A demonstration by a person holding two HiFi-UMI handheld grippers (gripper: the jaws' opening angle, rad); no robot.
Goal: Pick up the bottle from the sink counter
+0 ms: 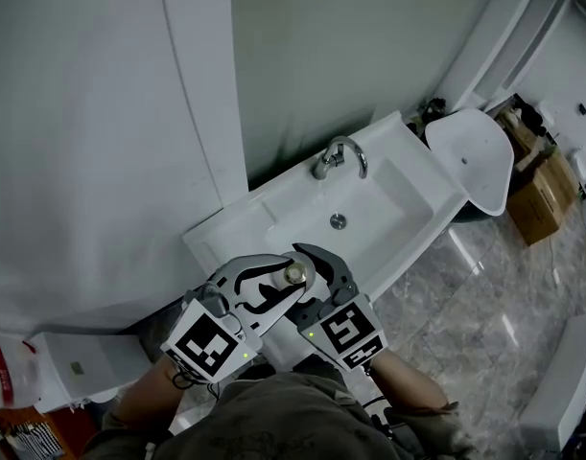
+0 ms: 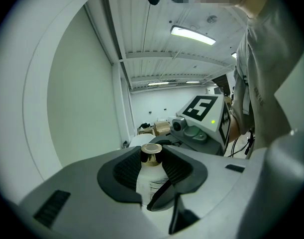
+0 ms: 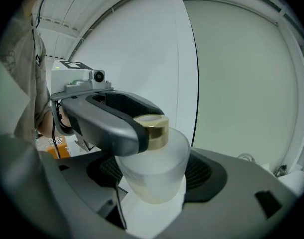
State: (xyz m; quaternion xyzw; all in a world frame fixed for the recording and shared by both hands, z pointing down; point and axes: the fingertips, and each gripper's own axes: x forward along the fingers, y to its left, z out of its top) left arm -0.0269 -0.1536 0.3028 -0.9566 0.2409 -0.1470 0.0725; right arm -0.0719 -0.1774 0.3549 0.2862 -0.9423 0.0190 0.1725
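Note:
A small frosted white bottle (image 1: pixel 294 273) with a gold cap hangs in the air above the front rim of the white sink (image 1: pixel 412 175), held between both grippers. My left gripper (image 1: pixel 278 284) comes in from the left. Its ribbed pads (image 2: pixel 126 169) press on the bottle (image 2: pixel 152 154) at the neck, just under the cap. My right gripper (image 1: pixel 316 278) comes from the right, its pads (image 3: pixel 204 172) closed against the frosted body (image 3: pixel 156 158). In the right gripper view one left jaw crosses in front of the cap. The bottle's base is hidden.
A chrome faucet (image 1: pixel 336 156) stands at the back of the sink, with the drain (image 1: pixel 339 221) in the basin. A second white basin (image 1: pixel 480 156) and a cardboard box (image 1: pixel 537 195) lie to the right on the marble floor. White wall panels rise behind.

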